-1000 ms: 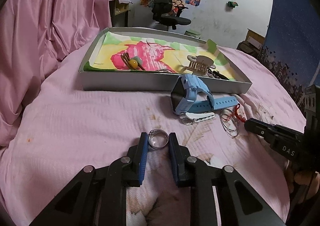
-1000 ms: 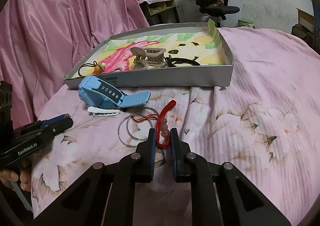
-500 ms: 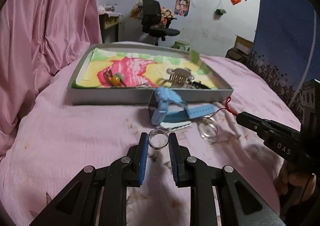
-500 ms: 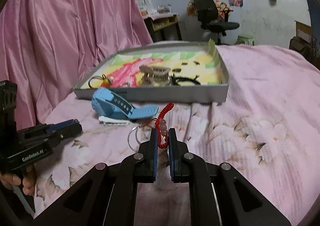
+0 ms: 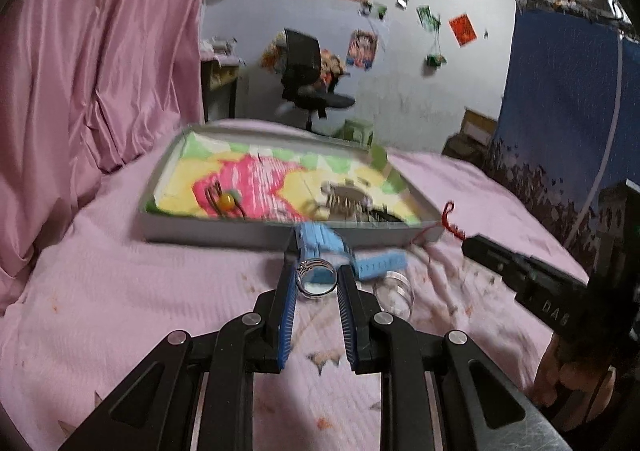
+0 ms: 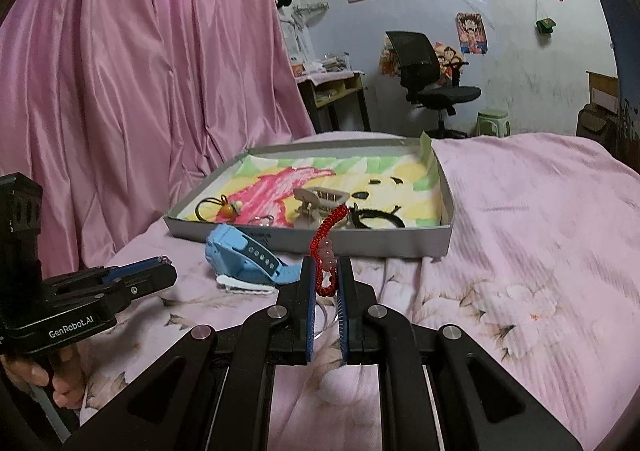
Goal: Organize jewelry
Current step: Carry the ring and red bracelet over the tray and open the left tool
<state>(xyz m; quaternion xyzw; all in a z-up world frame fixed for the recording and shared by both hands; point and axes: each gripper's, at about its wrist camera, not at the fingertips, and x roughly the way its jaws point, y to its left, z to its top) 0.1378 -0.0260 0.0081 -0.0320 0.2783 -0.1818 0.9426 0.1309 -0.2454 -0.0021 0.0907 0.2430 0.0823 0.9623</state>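
A: Carrying, by my reading, two pieces at once toward the tray (image 6: 447, 207). Left tongs (image 5: 317, 283) are clamped on a silver ring (image 5: 316, 278), held clear of the bed. Right tongs (image 6: 325, 276) are pinched on a red cord bracelet (image 6: 327, 247) with pink beads; its free end sticks up past the fingertips.

B: Next move?

A: Judgement only: bring each piece over the near wall of the tray and let go above a bare part of the patterned liner, away from the hair claw (image 6: 320, 200) and the black band (image 6: 376, 218) already inside. The ring could roll; the cord could snag on a pad.

B: What remains outside?

A: A blue watch (image 6: 248, 257) and a white clip (image 6: 244, 285) just beside it, near the tray's front wall, plus thin wire bangles (image 5: 394, 291) partly hidden behind the tongs.

B: Surface, room?

A: A bed (image 6: 540, 251) with a pink flowered cover, soft and wrinkled. Pink curtain (image 6: 140, 71) at left, office chair (image 6: 432, 79) and a poster-covered wall behind. Left view is blurred.
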